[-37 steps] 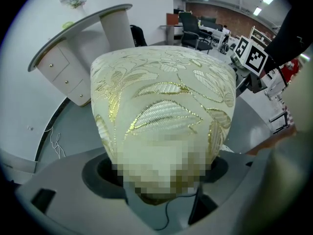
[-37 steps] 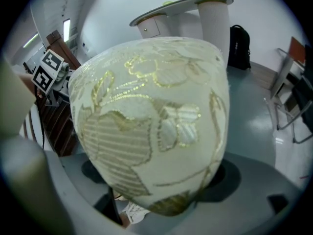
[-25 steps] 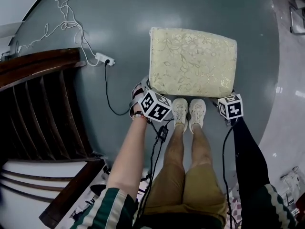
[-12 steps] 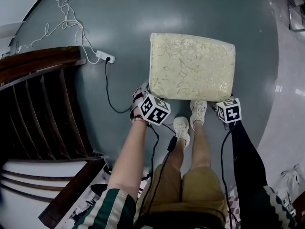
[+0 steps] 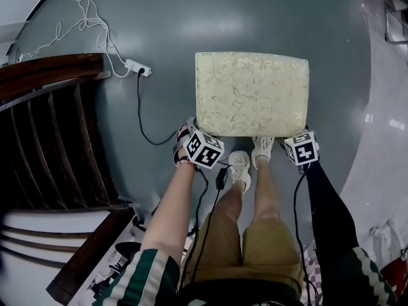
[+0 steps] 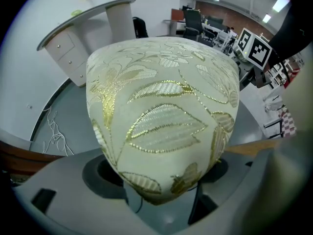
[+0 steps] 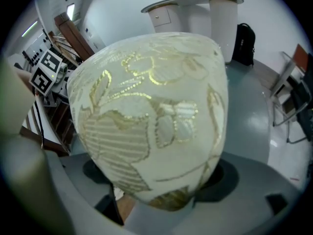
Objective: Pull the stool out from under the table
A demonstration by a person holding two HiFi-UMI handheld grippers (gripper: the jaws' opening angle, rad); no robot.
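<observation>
Since a second ago: one shoe (image 5: 239, 169) stepped back, and cream-and-gold brocade rectangular stool (image 5: 252, 93) now squarer in head view.

Stool on open grey floor (image 5: 255, 11), well apart from white curved-top table with drawers (image 6: 83, 28) beyond its far side; lies clear of table.

Left gripper (image 5: 199, 140) clamped on near-left corner. Right gripper (image 5: 299, 142) clamped on near-right corner.

Stool dead ahead, long axis crosswise, both grippers equally near. Any further pull would likely run straight back toward feet.

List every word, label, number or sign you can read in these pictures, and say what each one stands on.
None: no readable text shows in any view.
The cubes on the left gripper and the right gripper carry only black-and-white square markers, no letters or digits.
The stool shows only a gold leaf pattern.
</observation>
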